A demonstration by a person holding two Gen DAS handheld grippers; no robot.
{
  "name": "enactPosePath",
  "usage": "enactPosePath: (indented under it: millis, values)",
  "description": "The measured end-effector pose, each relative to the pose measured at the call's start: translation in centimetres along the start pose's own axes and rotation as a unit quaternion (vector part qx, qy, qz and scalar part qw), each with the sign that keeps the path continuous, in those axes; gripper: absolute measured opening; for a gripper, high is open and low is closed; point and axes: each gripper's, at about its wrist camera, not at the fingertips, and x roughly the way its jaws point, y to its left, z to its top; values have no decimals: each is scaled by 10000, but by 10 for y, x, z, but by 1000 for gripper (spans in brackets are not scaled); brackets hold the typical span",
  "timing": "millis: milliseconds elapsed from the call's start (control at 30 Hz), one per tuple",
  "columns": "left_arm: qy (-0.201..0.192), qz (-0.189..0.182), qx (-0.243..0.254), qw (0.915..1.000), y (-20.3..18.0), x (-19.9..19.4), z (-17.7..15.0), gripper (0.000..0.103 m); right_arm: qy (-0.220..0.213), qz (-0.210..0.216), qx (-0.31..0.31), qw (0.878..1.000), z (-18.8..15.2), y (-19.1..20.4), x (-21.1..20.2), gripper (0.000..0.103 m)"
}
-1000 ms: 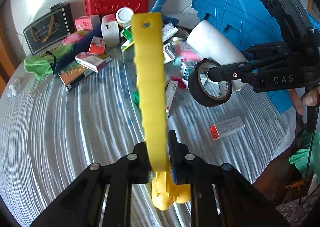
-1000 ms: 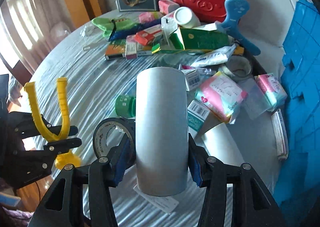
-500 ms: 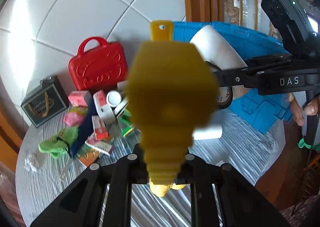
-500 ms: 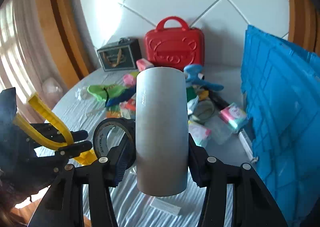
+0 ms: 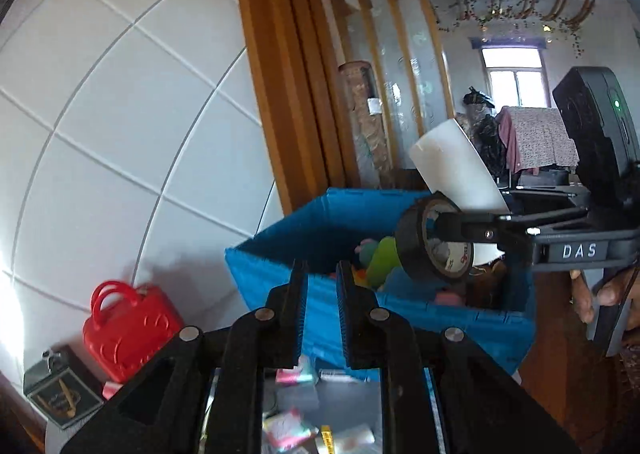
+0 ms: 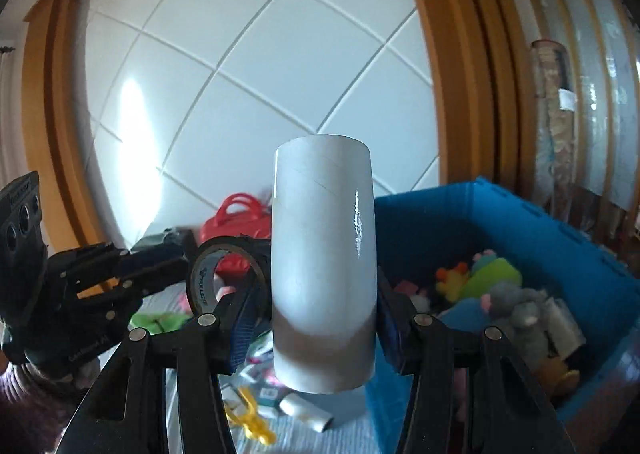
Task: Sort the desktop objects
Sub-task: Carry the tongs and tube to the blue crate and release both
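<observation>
Right gripper [image 6: 324, 318] is gripping the white tube [image 6: 323, 266] with a tape roll [image 5: 434, 240] hung on one finger, left gripper [image 5: 320, 310] empty with jaws slightly apart, so next is probably dropping both into the blue bin [image 6: 520, 221].

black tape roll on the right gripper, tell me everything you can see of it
The black tape roll is a ring of glossy black tape, its pale inner core printed with small red and dark lettering. It hangs threaded over one finger of the right gripper, next to the white cylinder clamped between the fingers. It stands on edge with its open face toward the left wrist camera, above the blue crate of soft toys and touching nothing else visible.
</observation>
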Motion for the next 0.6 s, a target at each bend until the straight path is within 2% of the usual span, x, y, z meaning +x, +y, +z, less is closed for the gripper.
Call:
enactPosePath:
  millis: [200, 333, 400, 433, 467, 500, 533, 567, 600]
  values:
    - [-222, -371, -130, 9990, -39, 57, 51, 15, 8, -593, 331, 9977, 15, -77, -11, 51]
    - [-179, -385, 7, 9991, -72, 91, 68, 15, 39, -963, 343, 9948, 20, -118, -7, 52]
    - [-20, -387, 76, 9992, -87, 107, 75, 15, 96, -1053, 414, 9935, 23, -134, 2, 53]
    - [88, -361, 97, 9993, -93, 118, 78, 22, 120, -1178, 435, 9920, 25, -142, 7, 54]
    - [176, -290, 114, 9994, -98, 126, 80, 44, 165, -1319, 410, 9903, 27, -149, 10, 68]
    - [222, -140, 128, 9996, -103, 132, 80, 60, 149, -1490, 363, 9881, 29, -155, 12, 85]
    - [164, 84, 113, 9998, -108, 131, 79, 91, 70, -1577, 332, 9869, 28, -157, 7, 88]
    - [-8, 342, 87, 9994, -111, 129, 78, 103, 14, -1614, 310, 9864, 29, -160, 5, 88]
    - [-199, 476, 76, 9986, -113, 127, 77, 103, -41, -1602, 294, 9866, 29, -162, 2, 88]
